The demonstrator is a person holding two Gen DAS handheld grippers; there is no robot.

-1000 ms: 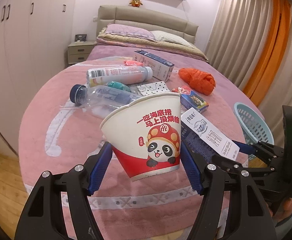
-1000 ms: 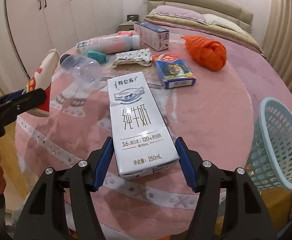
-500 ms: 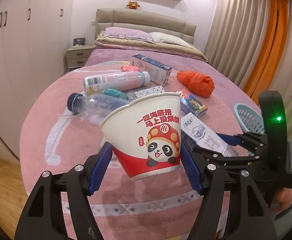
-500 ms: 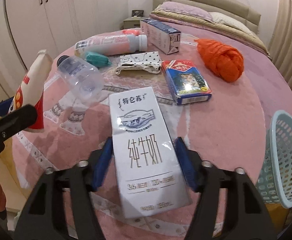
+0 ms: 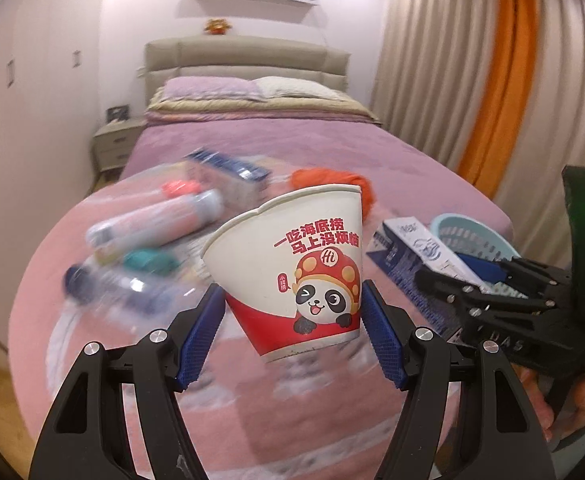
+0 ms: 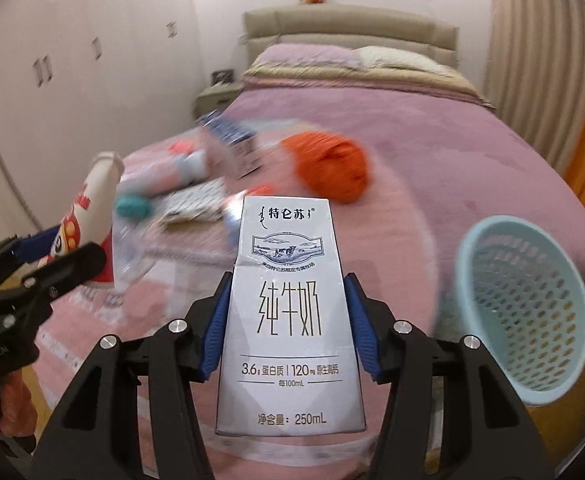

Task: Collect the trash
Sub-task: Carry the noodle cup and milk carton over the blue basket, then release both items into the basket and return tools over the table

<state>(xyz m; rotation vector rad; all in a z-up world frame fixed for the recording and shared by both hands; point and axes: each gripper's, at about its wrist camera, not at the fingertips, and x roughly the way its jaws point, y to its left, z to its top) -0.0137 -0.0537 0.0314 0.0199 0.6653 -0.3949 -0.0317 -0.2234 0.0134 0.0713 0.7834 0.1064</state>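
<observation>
Over a pink bed strewn with litter, the left gripper (image 5: 292, 316) has its blue fingers clamped on a squashed white and red paper cup with a panda print (image 5: 292, 272), held in the air. The right gripper (image 6: 284, 324) is closing its fingers on a white rectangular milk carton (image 6: 288, 320), also lifted. A pale blue perforated plastic basket (image 6: 524, 312) waits at the right. Risk: the tapered cup may slip free of its grip, or the carton may twist loose and miss the basket.

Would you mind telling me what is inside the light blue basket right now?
The light blue basket lies tilted with its mouth toward the right wrist camera; its perforated inner wall and bottom look bare. In the left wrist view, the right gripper and milk carton cover most of it.
</observation>
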